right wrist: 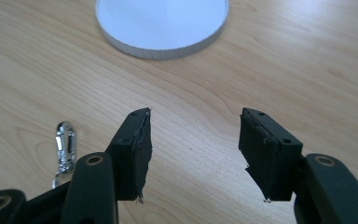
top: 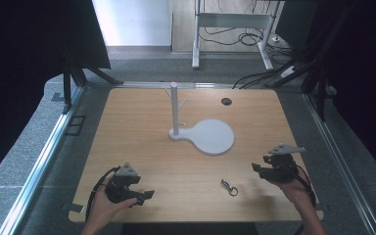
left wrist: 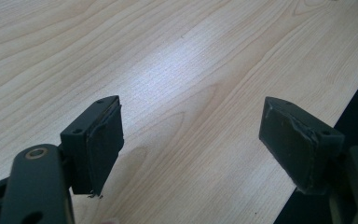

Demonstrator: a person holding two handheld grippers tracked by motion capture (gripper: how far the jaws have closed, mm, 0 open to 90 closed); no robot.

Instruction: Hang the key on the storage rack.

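A small silver metal clasp [top: 229, 187] lies flat on the wooden table near its front edge; in the right gripper view the clasp [right wrist: 65, 144] sits just left of the jaws. My right gripper [top: 259, 164] hovers a little right of it, open [right wrist: 193, 140], with bare wood between the pads. A white stand with a round base plate [top: 211, 137] and a pegged upright post [top: 175, 110] stands mid-table; the plate's edge [right wrist: 163, 46] lies ahead of the right jaws. My left gripper [top: 146, 197] rests at the front left, open [left wrist: 191, 135] over bare wood.
A black round grommet [top: 226, 101] sits in the table's far right part. Metal rails [top: 44, 156] run along both sides of the table. The table's front edge [left wrist: 349, 107] is close beside the left gripper. Cables and a desk frame [top: 230, 22] lie beyond the far edge.
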